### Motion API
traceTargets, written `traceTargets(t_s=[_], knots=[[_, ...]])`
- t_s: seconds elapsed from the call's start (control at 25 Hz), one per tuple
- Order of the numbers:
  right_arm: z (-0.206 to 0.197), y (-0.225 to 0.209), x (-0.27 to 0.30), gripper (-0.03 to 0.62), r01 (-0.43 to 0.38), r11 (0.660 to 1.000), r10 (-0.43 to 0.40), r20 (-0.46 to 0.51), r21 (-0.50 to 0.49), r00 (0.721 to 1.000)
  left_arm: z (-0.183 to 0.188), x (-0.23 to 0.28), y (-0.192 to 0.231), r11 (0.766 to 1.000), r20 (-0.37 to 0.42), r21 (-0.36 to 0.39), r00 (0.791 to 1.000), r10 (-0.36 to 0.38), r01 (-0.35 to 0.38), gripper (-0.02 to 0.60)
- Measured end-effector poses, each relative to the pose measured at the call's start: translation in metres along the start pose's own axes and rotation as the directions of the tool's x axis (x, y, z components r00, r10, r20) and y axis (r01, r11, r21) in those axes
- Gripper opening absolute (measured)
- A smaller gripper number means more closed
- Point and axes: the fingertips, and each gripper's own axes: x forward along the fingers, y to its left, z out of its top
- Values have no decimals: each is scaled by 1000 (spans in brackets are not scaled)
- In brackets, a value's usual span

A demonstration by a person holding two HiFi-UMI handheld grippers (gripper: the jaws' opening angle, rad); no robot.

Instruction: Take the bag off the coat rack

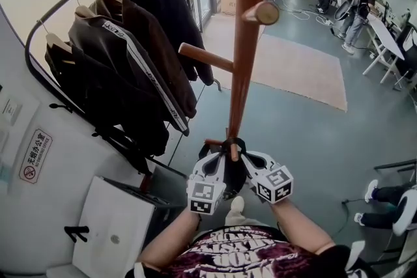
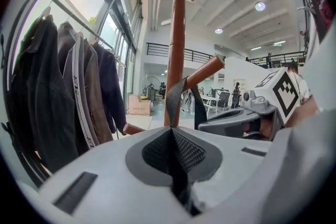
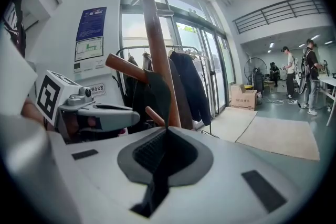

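Note:
A brown wooden coat rack stands straight ahead of me. A black bag hangs by its strap from a low peg on the pole. My left gripper and right gripper sit side by side at that peg, one on each side of the strap. In the left gripper view my left gripper is shut on the black strap, which runs up over the peg. The right gripper is shut on the dark strap below the peg.
A curved rail of dark jackets runs along the left wall. A white cabinet stands at the lower left. A beige rug lies beyond the rack. People stand by a table at the far right.

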Motion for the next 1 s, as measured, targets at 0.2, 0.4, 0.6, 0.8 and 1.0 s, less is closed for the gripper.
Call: traceTargets(t_s=[0.2, 0.4, 0.6, 0.8, 1.0], knots=[[17, 3, -14, 6, 3, 1000, -4, 36, 16, 999, 20, -11, -10, 1000, 27, 22, 999, -23, 23, 8], [40, 15, -31, 8, -8, 1000, 6, 86, 14, 996, 44, -31, -15, 998, 72, 57, 997, -20, 16, 8], [61, 29, -50, 6, 3, 1000, -3, 118, -1, 993, 66, -51, -24, 995, 111, 99, 993, -33, 22, 8], [72, 46, -70, 8, -3, 1000, 5, 156, -10, 988, 81, -75, -35, 992, 132, 124, 990, -42, 25, 8], [82, 70, -89, 8, -22, 999, 27, 193, -25, 981, 93, -105, -44, 990, 165, 140, 985, -58, 35, 8]])
